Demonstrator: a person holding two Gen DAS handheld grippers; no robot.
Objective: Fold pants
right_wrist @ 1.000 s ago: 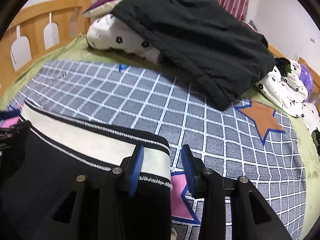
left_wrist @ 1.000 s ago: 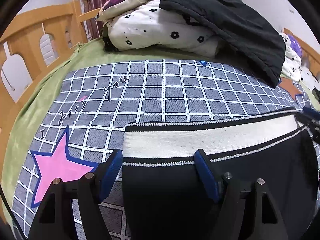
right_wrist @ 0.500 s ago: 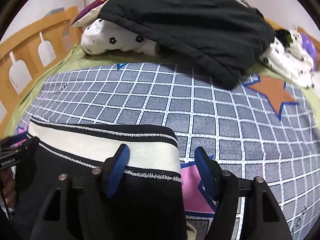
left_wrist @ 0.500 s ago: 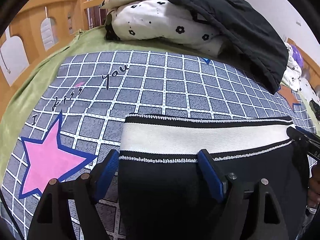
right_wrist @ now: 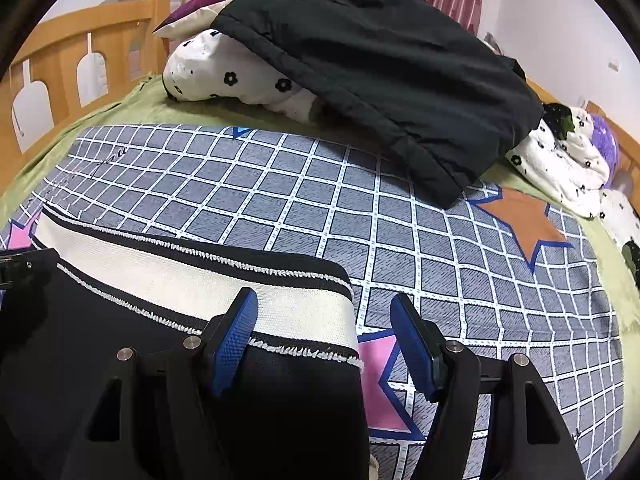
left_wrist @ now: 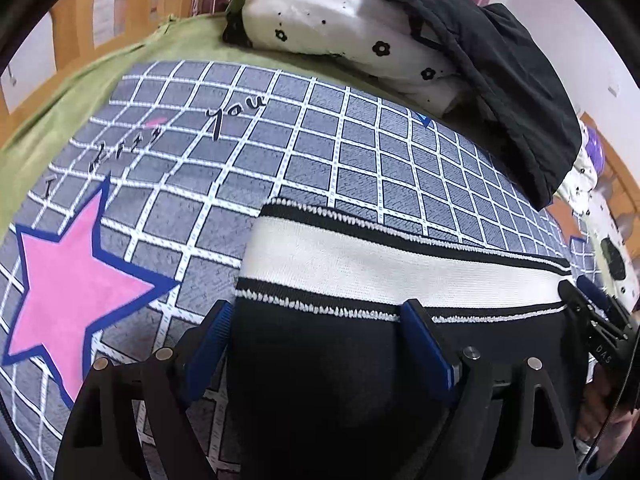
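Now the left gripper (left_wrist: 314, 344) has its jaws wide and opening further, straddling the left corner of the black pants (left_wrist: 320, 392); one blue pad sits just off the fabric's left edge over the bed sheet, the other over the black cloth just below the waistband, and neither presses on it, so the hold is released. Across the garment, the right gripper (right_wrist: 326, 344) likewise stands with jaws apart around the right corner; its left pad lies over the white waistband (right_wrist: 192, 284), its right pad over the checked sheet (right_wrist: 280, 192) beside a pink star, with clear gaps on both sides. Between them the pants lie flat on the bed, waistband stretched straight from one gripper to the other, trimmed with black bands and white stitching; the black body of the garment runs toward the cameras. Beyond the waistband the grey grid sheet spreads out, printed with a large pink star (left_wrist: 72, 280), an orange star (right_wrist: 524, 220) and script lettering; farther back a black jacket (right_wrist: 380, 80) drapes over a white flower-print quilt (right_wrist: 224, 68); a wooden bed rail (right_wrist: 60, 64) borders the left side.
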